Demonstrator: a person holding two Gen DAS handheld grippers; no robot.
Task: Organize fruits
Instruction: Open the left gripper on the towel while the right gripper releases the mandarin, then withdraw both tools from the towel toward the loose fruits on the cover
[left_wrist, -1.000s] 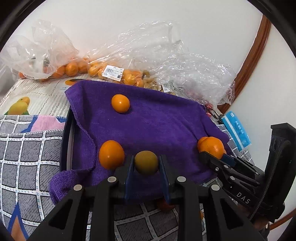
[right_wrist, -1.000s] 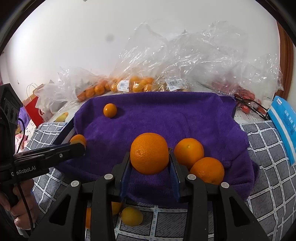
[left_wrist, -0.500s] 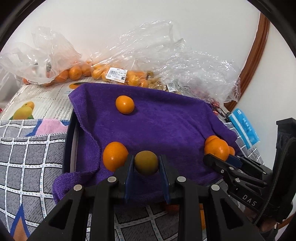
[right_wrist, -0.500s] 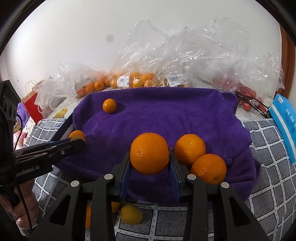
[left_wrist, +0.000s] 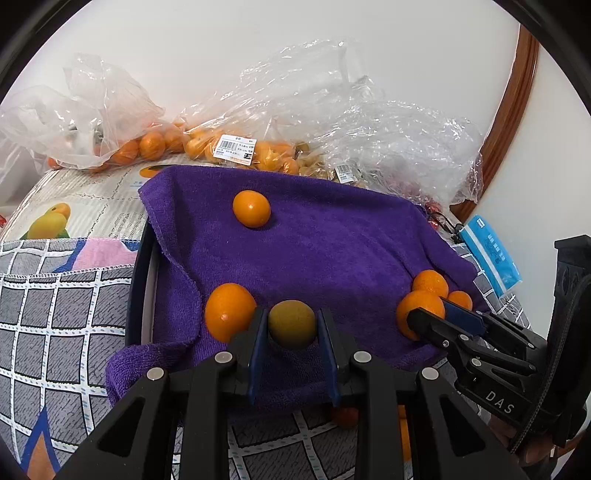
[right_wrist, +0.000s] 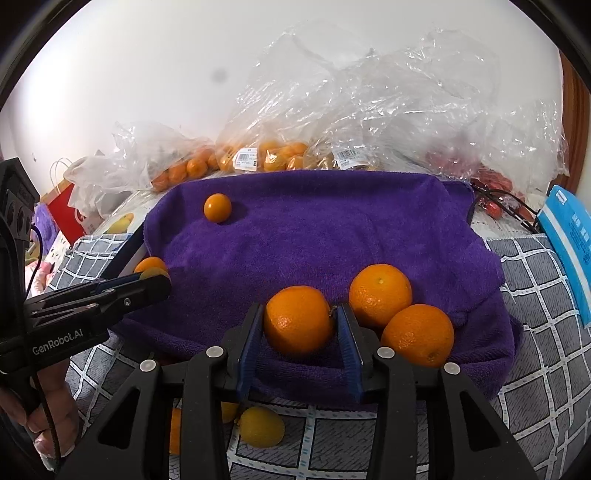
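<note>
The right claw (right_wrist: 299, 325) is opening around an orange (right_wrist: 297, 319); the left claw (left_wrist: 291, 326) clamps a greenish fruit (left_wrist: 291, 324). Risk: the released orange may roll off the purple towel (right_wrist: 314, 236) at the frame's lower edge.

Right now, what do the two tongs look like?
Both tongs, left and right, are black plastic with silver screw heads and blue pads inside the fingers. One body reads "GenRobot.AI", the other "DAS", in white. A thin black cable runs by the hand.
</note>
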